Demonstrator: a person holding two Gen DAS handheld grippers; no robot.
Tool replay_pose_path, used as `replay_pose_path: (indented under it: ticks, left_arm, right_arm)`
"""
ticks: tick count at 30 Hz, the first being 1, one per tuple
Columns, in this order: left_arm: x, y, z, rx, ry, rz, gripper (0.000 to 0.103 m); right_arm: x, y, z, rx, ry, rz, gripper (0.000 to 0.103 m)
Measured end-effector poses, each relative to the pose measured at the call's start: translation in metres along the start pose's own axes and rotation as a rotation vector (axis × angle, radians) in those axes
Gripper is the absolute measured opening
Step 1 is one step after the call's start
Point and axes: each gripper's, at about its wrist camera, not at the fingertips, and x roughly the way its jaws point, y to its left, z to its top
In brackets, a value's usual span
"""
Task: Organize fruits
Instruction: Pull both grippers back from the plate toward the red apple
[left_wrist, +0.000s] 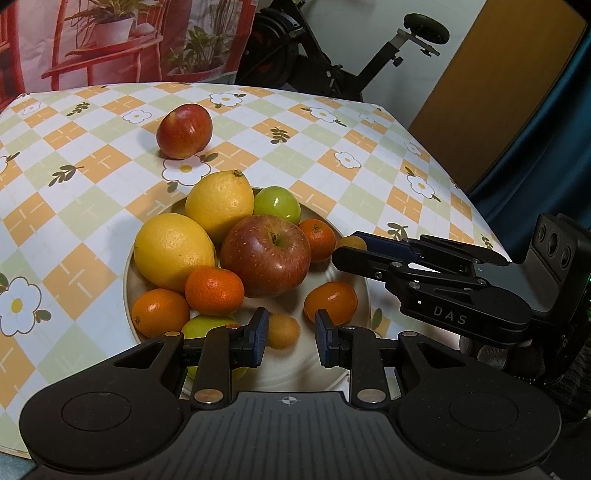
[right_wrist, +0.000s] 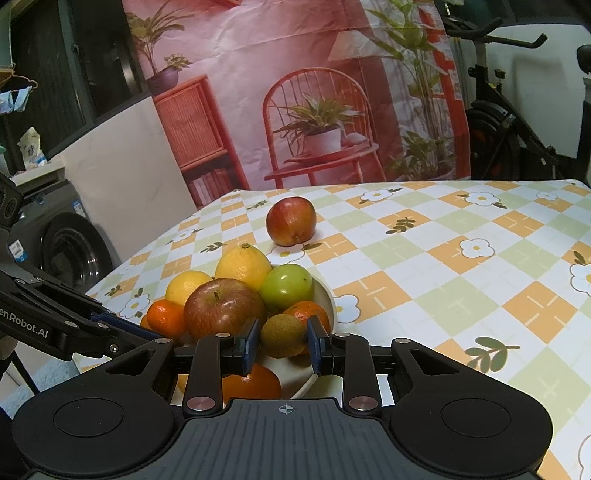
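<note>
Checked cloth with daisies covers the desk; a cream plate sits heaped with lemons, mandarins and apples. One red apple lies alone beyond it — well apart. Left gripper hovers over the plate, pads at their narrowest, pinching nothing. Right gripper likewise narrowed — empty.

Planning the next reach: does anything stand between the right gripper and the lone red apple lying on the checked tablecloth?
Yes. The cream plate, heaped with fruit, lies between the right gripper and the lone red apple. A round green apple, a yellow lemon and a large red-brown apple stand in the straight line.
</note>
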Motion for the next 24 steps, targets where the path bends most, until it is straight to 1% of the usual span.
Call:
replay_pose_path:
  ticks: [4,14,17,19,24]
  left_arm:
    - [0.0,0.0,0.0,0.0,0.0,0.001,0.029]
    - [-0.002,0.003,0.001,-0.013,-0.019,0.015,0.029]
    - [-0.005,0.005,0.004,-0.013,-0.041,0.033,0.029]
    - [-0.009,0.008,0.008,-0.02,-0.056,0.024,0.029]
    - [-0.018,0.008,0.019,0.003,-0.101,0.041,0.029]
  right_arm:
    - [0.0,-0.001,0.0,0.001,-0.004,-0.002,0.028]
    - [-0.003,-0.003,0.001,0.006,-0.014,-0.008,0.028]
    - [-0.004,-0.005,0.003,0.008,-0.021,-0.014,0.028]
    - [-0.006,-0.007,0.005,0.011,-0.027,-0.02,0.028]
    - [-0.007,-0.015,0.016,0.015,-0.047,-0.035,0.028]
